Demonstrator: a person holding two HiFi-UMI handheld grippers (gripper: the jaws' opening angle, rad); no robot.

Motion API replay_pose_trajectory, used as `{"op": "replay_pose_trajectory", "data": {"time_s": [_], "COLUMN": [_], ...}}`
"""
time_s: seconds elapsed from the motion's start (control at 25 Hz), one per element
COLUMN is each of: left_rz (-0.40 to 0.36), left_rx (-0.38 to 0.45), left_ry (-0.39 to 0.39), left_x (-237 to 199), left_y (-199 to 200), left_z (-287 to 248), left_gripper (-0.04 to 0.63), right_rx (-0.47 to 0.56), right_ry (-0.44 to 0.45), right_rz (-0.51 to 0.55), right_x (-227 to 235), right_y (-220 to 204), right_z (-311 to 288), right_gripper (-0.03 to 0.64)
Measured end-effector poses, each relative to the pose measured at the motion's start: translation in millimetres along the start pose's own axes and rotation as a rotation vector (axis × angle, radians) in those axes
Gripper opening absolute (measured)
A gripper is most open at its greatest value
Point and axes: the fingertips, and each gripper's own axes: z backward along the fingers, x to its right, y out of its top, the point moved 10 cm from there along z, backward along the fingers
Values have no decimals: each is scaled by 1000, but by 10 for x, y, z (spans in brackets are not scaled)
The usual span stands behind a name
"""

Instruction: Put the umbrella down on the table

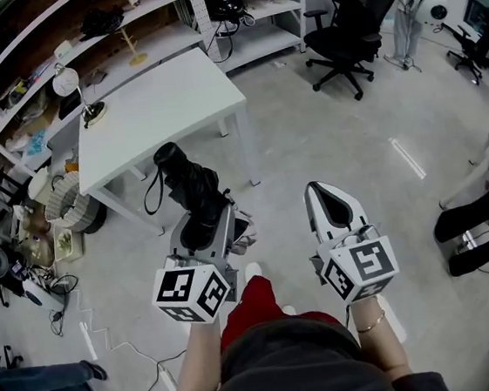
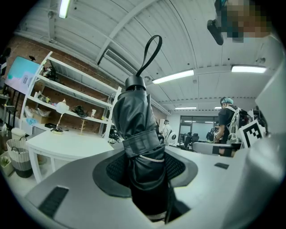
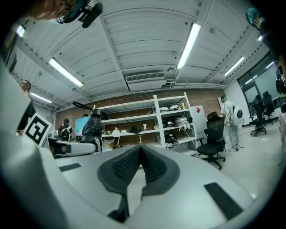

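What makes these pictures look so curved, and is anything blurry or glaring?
Left gripper view: a wide lens bends the ceiling, corners go black, umbrella fairly sharp. Right gripper view: same bending, bright light strips. Head view: shelves bow, light even.

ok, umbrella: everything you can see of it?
The umbrella is a black folding one, closed, its shiny creased cloth bunched and bound by a strap. A round cap ends it, with a thin carry loop. The left gripper has its jaws clamped on the lower part, with the capped end sticking out beyond them. It is held in the air near the white table, not on it. Nothing else touches it.
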Motion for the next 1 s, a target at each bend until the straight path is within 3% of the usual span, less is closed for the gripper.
{"op": "replay_pose_trajectory", "data": {"time_s": [0.16, 0.48, 1.0], "left_rz": [-24, 7, 23], "left_rx": [6, -5, -42], "left_ry": [-15, -22, -9], "left_x": [-39, -442, -1603], "left_y": [46, 48, 273], "left_z": [-239, -900, -2235], "left_gripper": [189, 190, 190], "right_rx": [-4, -19, -43], "right_ry": [-9, -51, -19], "right_rz": [3, 26, 13], "right_x": [113, 434, 698], "right_y": [-1, -41, -33], "right_z": [-164, -693, -2574], "right_gripper": [15, 15, 15]}}
